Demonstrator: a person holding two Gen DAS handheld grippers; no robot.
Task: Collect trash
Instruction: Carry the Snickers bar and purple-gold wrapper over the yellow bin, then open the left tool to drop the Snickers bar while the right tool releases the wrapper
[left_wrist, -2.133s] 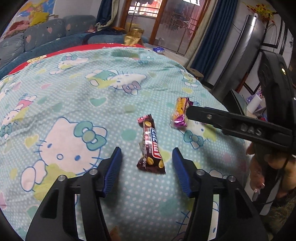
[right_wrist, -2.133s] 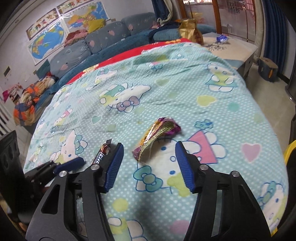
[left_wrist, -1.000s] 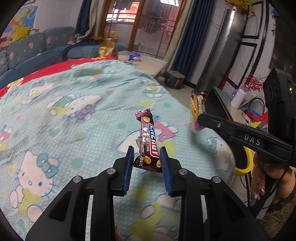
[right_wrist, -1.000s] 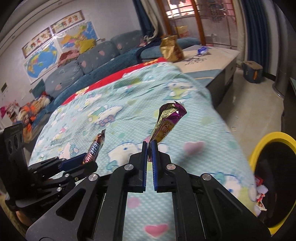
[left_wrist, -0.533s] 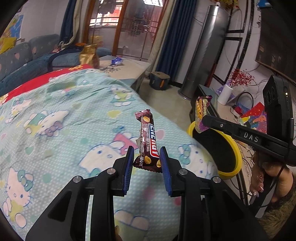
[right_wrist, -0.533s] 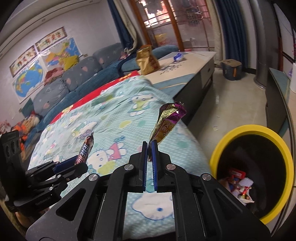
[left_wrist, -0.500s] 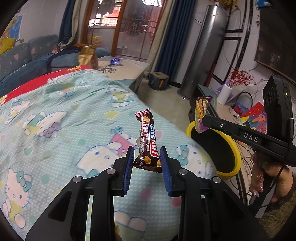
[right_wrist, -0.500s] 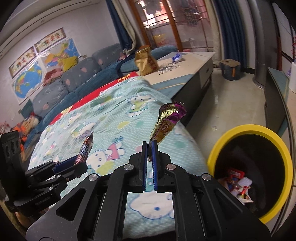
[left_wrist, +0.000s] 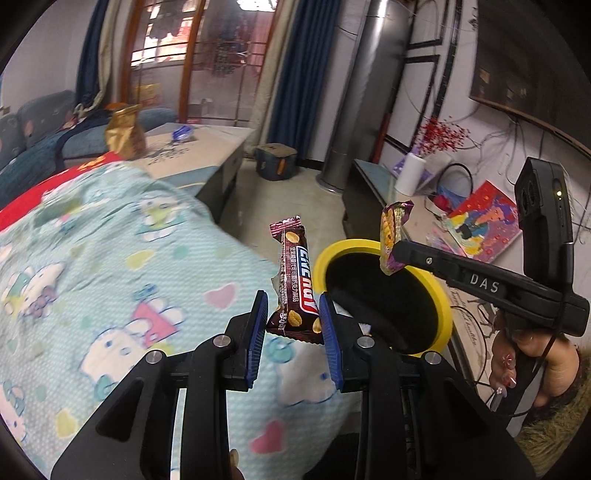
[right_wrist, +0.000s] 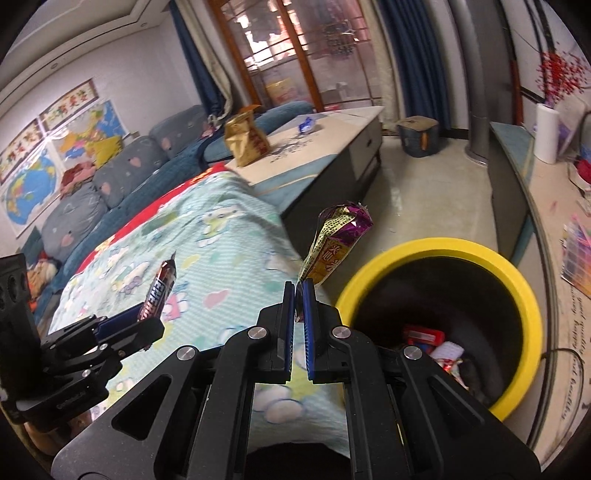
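The left gripper is clamped on the lower end of a brown chocolate bar wrapper, which stands upright between the blue fingers above the edge of the Hello Kitty bedspread. The right gripper has its fingers pinched fully together on the bottom corner of a purple and gold snack wrapper, whose free end rises and leans toward the yellow-rimmed trash bin. In the left wrist view that same wrapper hangs over the bin's near rim, while the chocolate bar wrapper sits just short of the rim, over the bed's corner. The bin stands on the floor beside the bed and already holds a few wrappers at its bottom. Both pieces look very light. The chocolate bar wrapper keeps a fairly straight, flat shape, so it may have some stiffness or contents; the purple one is crumpled thin film, limp and likely to flutter rather than drop straight. Glossy film is slippery, so a grip near a crimped end seam, as both have now, seems the safest hold. To judge by the positions, the carry is nearly done, and each wrapper should be well inside the rim before release, since a light wrapper could drift onto the floor.
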